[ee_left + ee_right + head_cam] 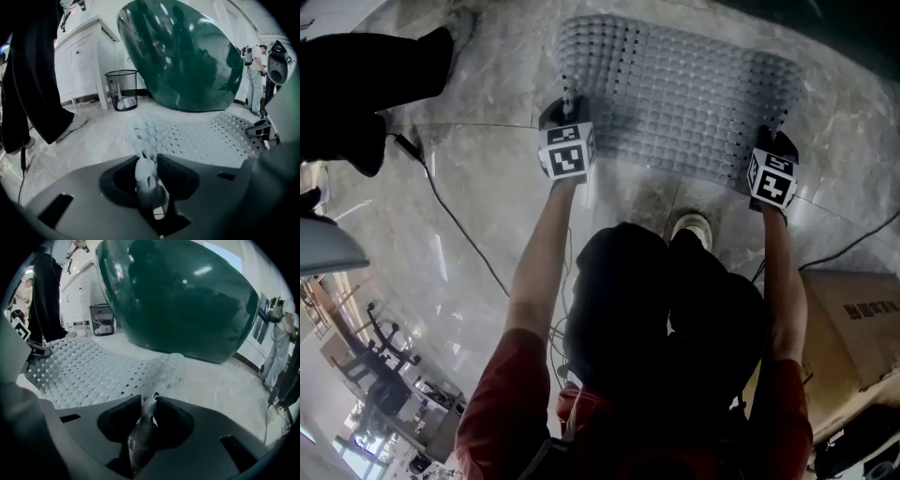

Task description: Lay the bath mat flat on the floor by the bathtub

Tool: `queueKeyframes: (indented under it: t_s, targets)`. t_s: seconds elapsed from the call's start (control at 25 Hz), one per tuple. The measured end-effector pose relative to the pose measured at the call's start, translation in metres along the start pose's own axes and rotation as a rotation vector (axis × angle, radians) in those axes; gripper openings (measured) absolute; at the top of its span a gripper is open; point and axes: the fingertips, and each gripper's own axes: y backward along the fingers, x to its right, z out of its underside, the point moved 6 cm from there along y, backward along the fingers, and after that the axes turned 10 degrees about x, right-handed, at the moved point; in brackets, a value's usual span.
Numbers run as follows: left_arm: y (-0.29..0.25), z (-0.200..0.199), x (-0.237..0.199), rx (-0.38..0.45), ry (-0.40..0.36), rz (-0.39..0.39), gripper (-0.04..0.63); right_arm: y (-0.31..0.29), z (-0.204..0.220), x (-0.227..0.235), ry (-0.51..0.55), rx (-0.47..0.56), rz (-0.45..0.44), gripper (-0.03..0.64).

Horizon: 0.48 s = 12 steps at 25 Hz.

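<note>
My left gripper (pixel 570 101) and right gripper (pixel 780 131) each pinch a near corner of the bath mat (pixel 675 94), its long axis running crosswise ahead of me, beside the bathtub (pixel 183 61).

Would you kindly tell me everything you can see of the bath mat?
The bath mat is pale grey, rubbery-looking, rectangular with rounded corners, covered in rows of bumps and small holes. It lies spread on the marble-like floor beside the dark green bathtub. Its two near corners curl up, one pinched in the left gripper, the other in the right gripper.
</note>
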Motion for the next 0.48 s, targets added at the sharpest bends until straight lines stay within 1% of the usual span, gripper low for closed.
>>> queueKeyframes:
  t_s: [0.32, 0.48]
  targets:
    - [-0.023, 0.021, -0.022, -0.067, -0.02, 0.002, 0.156, -0.017, 0.018, 0.014, -0.021, -0.053, 0.013, 0.12]
    - [-0.027, 0.023, -0.03, -0.101, -0.032, 0.008, 0.201, -0.022, 0.025, 0.02, -0.08, -0.081, 0.01, 0.142]
